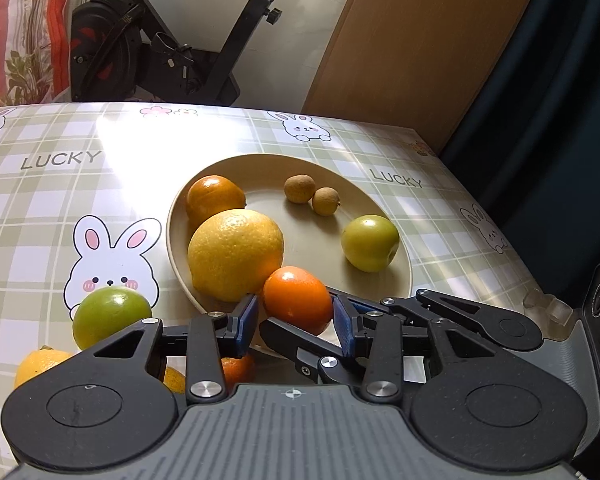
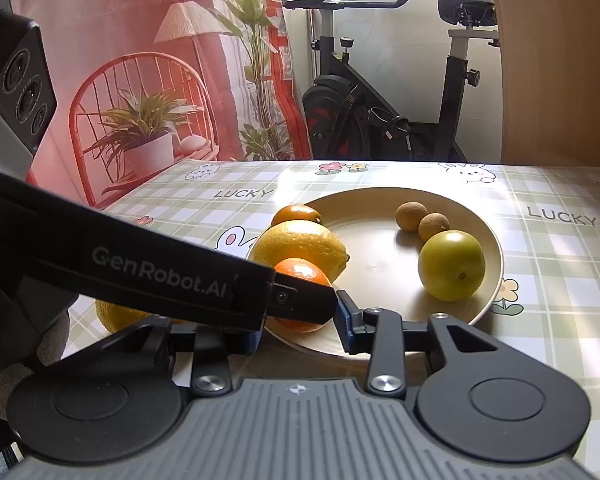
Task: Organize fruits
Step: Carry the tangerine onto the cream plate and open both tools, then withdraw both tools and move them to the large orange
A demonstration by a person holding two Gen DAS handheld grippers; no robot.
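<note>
A beige plate holds a big yellow lemon, an orange behind it, two small brown longans, a green apple and a small orange at the near rim. My left gripper has its blue pads on either side of this small orange, touching or nearly touching it. My right gripper is open just in front of the plate, with the left gripper's arm crossing over it. The small orange shows behind that arm.
On the checked tablecloth left of the plate lie a green fruit, a yellow fruit and another orange partly hidden under my left gripper. An exercise bike stands behind the table. A wooden panel stands at the right.
</note>
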